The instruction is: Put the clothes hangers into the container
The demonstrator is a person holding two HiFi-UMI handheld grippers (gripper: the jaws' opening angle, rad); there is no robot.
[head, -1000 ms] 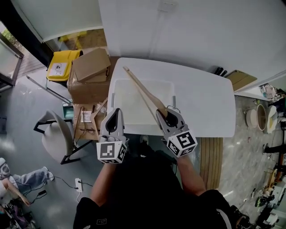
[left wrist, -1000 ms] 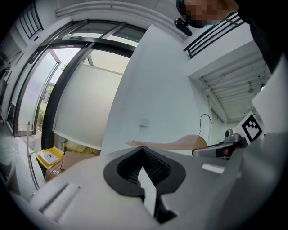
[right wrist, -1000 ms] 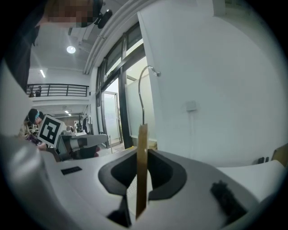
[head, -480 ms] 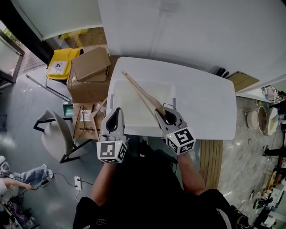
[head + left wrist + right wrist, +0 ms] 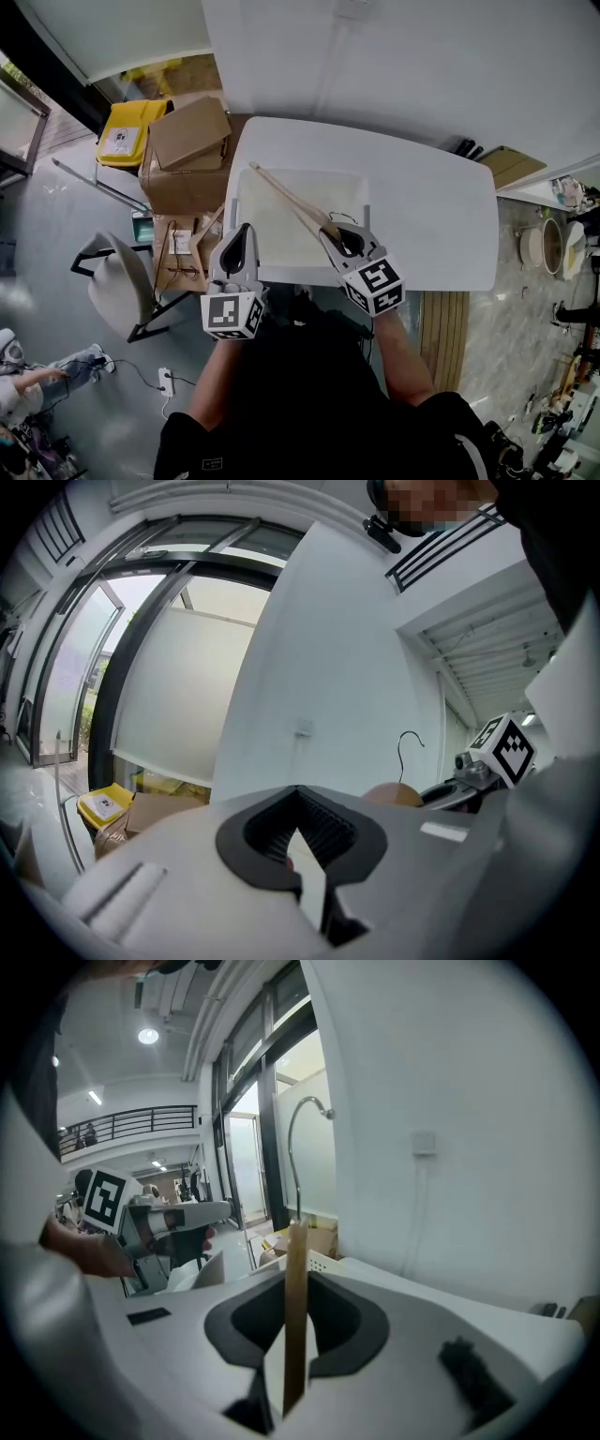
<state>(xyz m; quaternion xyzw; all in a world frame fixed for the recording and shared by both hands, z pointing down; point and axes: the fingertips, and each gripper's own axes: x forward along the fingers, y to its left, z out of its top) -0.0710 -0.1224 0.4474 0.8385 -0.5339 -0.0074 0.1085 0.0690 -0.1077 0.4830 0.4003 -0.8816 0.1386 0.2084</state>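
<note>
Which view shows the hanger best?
Head view: most of the hanger shows, slanting over the container. Right gripper view sees it edge-on in the hand-held gripper; left gripper view catches mostly its hook.

A workshop-like hall: stacked cardboard boxes (image 5: 187, 150), a yellow bin (image 5: 127, 139), a floor power strip (image 5: 165, 386), a railed mezzanine (image 5: 127, 1127).

Bright daylight thru windows (image 5: 178, 696), sharp centre, fisheye warp w/ dark edges
</note>
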